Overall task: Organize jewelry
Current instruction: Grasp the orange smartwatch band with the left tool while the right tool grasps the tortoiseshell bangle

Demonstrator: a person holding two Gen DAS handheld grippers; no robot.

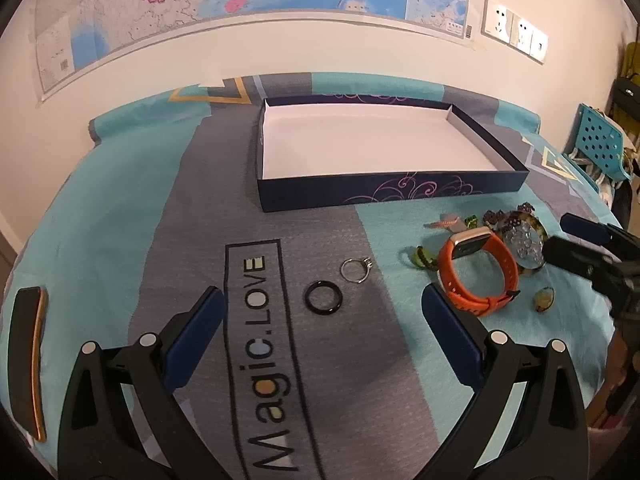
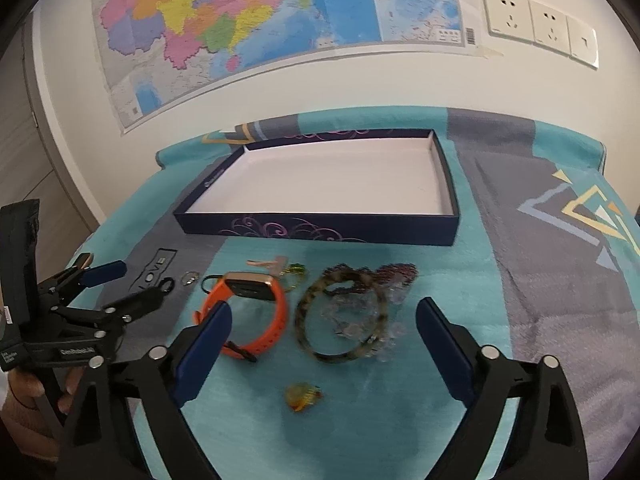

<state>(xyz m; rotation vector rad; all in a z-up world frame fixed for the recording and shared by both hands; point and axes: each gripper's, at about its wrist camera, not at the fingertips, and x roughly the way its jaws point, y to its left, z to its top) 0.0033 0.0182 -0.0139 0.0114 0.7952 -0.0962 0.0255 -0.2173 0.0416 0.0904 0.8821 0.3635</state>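
Note:
An empty dark blue box [image 1: 392,190] [image 2: 320,232] with a white inside lies on the teal cloth at the back. My left gripper [image 1: 324,304] is open above a black ring [image 1: 323,297], with a silver ring [image 1: 357,269] just beyond. An orange watch [image 1: 478,274] [image 2: 256,312], a tortoiseshell bangle [image 2: 340,316], clear beads [image 1: 524,242] and a small amber piece [image 2: 302,396] lie in a cluster. My right gripper [image 2: 324,320] is open and empty over the watch and bangle. It also shows in the left wrist view [image 1: 576,240].
A dark phone-like slab [image 1: 28,360] lies at the cloth's left edge. A wall with a map [image 2: 260,20] and sockets [image 2: 536,20] stands behind the table. A blue chair [image 1: 600,144] stands at the right. Small green and pink trinkets [image 2: 288,270] lie before the box.

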